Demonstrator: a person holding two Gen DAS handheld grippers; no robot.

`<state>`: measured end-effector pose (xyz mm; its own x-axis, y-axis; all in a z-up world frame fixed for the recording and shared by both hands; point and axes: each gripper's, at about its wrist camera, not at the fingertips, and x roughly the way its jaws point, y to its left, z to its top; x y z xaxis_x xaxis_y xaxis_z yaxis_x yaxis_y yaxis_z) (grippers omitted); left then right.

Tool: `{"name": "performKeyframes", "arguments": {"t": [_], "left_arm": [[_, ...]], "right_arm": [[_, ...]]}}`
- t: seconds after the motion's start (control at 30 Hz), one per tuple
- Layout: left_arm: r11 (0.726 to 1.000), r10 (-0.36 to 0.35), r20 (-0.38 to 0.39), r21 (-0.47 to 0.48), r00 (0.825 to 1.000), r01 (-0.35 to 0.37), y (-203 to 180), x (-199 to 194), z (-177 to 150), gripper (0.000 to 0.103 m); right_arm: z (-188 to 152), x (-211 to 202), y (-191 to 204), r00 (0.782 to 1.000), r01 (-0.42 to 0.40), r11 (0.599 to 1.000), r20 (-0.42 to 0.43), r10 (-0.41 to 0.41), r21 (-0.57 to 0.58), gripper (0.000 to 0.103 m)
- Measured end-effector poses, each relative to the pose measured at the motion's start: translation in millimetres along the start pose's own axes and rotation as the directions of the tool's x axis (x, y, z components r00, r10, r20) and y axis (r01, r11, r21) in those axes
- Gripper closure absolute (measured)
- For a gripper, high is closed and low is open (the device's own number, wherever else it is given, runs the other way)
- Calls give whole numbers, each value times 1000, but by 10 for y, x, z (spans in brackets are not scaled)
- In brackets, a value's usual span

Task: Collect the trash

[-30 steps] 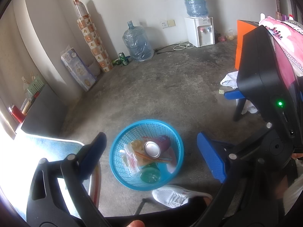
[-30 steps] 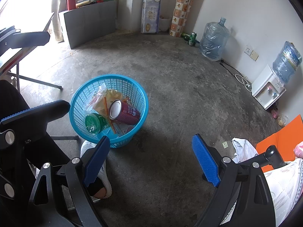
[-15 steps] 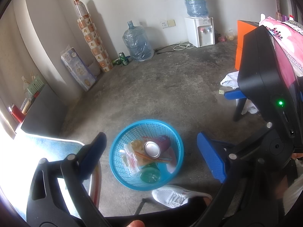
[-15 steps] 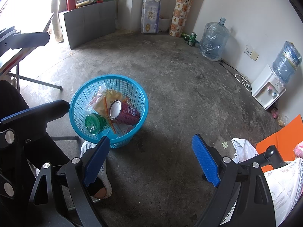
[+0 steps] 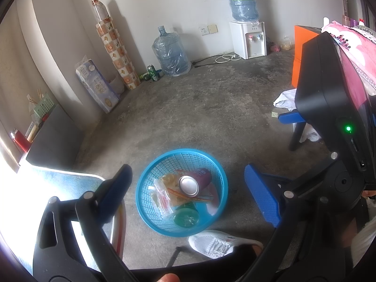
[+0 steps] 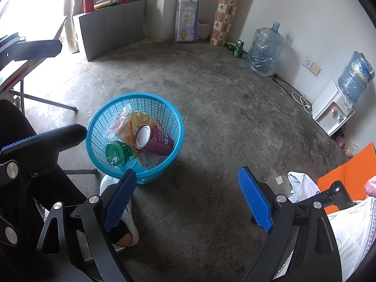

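The left hand-held gripper [image 5: 185, 188] is held released above the blue basket [image 5: 221, 176], nothing lying between its blue pads, and the right hand-held gripper [image 6: 185, 197] is likewise spread wide and empty over bare floor beside the basket. Inside the basket a maroon can [image 6: 154, 138], a green bottle [image 6: 116, 154] and yellow and clear wrappers [image 5: 164, 192] are seen piled together. A white shoe [image 5: 216, 243] is planted just beside the basket. Well apart, a white crumpled bag [image 6: 302, 185] and a small paper scrap [image 6: 279, 179] lie on the concrete floor [image 6: 211, 94] near an orange board [image 6: 352, 171]. A green can [image 5: 151, 72] is stood by the far wall next to a large water jug [image 5: 171, 54]. The drop-off step is judged finished; 1 further piece must be chosen, most likely the bag, which calls for a reach by the right hand-held gripper and a pinch on loose folds.
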<state>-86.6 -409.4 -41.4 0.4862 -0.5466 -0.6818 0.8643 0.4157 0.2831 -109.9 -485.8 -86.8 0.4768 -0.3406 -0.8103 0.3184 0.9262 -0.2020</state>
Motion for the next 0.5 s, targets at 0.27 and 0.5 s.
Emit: {"name": "performKeyframes", "arguments": {"t": [0.27, 0.5], "left_arm": [[1000, 1, -2, 1, 1000, -1, 5, -2, -2, 11], [1000, 1, -2, 1, 1000, -1, -4, 1, 2, 11]], "right_arm": [[1, 5, -2, 1000, 0, 1000, 0, 0, -1, 17], [2, 2, -3, 1000, 0, 1000, 0, 0, 0, 17]]}}
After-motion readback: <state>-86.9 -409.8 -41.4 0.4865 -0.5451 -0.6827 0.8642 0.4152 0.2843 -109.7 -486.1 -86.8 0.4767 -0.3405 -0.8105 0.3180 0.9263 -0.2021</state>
